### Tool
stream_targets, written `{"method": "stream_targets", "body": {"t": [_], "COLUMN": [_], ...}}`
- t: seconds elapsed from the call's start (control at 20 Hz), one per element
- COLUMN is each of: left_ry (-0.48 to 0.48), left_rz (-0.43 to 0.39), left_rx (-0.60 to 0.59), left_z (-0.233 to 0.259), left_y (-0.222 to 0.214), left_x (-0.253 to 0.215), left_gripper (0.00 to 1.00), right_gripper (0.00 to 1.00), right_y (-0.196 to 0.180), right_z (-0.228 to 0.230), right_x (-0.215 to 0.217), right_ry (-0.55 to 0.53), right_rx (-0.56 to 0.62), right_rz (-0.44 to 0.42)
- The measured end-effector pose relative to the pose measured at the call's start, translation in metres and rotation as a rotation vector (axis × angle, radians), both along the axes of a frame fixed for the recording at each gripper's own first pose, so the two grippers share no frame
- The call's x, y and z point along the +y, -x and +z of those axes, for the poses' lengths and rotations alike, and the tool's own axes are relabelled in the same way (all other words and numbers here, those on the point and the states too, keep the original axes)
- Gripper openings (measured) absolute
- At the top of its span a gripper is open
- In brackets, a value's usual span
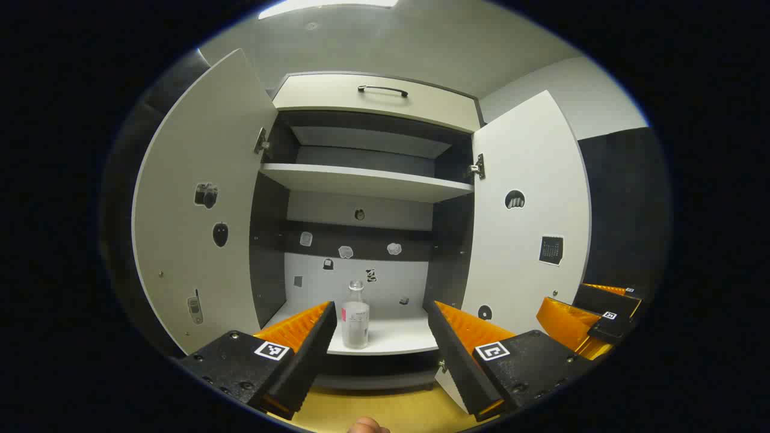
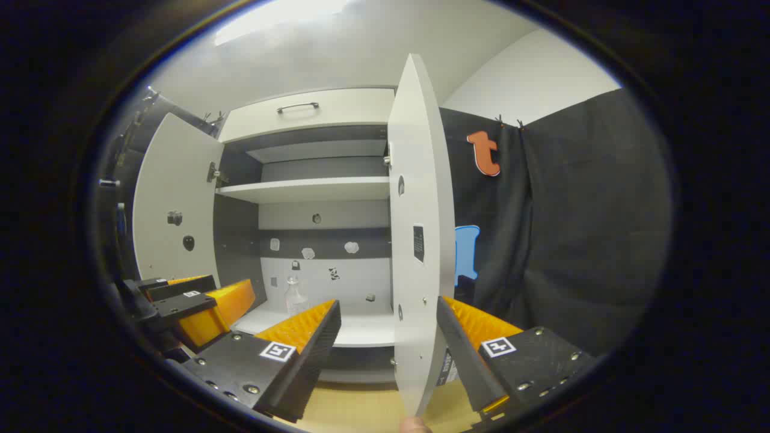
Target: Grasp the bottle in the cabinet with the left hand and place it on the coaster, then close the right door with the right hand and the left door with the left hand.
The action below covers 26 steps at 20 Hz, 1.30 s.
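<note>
A clear bottle (image 1: 355, 316) with a pale cap and a pink label stands upright on the cabinet's lower shelf (image 1: 397, 340), near its front edge. My left gripper (image 1: 380, 310) is open in front of the cabinet, short of the shelf, and the bottle shows between its fingers, nearer the left one. In the right gripper view the bottle (image 2: 295, 296) is seen farther off. My right gripper (image 2: 389, 307) is open, and the right door (image 2: 421, 240) stands edge-on beyond the gap between its fingers. Both doors hang wide open.
The left door (image 1: 198, 216) and the right door (image 1: 529, 222) flank the opening and carry small stickers. An upper shelf (image 1: 367, 180) is bare, and a handled drawer front (image 1: 379, 99) sits above. A yellowish tabletop (image 1: 385, 412) lies below. Black cloth (image 2: 571, 240) hangs to the right.
</note>
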<state>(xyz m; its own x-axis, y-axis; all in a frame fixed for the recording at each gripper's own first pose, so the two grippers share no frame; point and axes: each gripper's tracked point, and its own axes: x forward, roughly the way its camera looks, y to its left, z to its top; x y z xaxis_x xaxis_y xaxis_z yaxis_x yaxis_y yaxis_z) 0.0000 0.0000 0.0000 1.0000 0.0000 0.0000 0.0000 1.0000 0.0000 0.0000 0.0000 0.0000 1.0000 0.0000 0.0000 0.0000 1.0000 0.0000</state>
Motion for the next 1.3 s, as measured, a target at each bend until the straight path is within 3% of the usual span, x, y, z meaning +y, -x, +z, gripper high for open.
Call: {"method": "stream_targets", "body": {"t": [0.8,0.95,1.0,1.3], "left_ry": [0.021,0.017,0.014,-0.013], "left_rz": [0.055,0.059,0.06,0.065], "left_rx": [0.021,0.029,0.03,0.032], "left_z": [-0.004,-0.007,-0.008,-0.009], "left_y": [0.022,0.02,0.018,0.0], "left_x": [0.011,0.011,0.011,0.012], "left_gripper": [0.96,0.96,0.96,0.96], "right_gripper": [0.96,1.0,0.93,0.96], "right_y": [0.013,0.013,0.014,0.019], "right_z": [0.005,0.005,0.006,0.011], "right_x": [0.003,-0.002,-0.004,-0.015], "right_ry": [0.003,0.008,0.012,0.028], "right_rx": [-0.026,-0.029,-0.03,-0.048], "right_rz": [0.036,0.03,0.025,0.006]}}
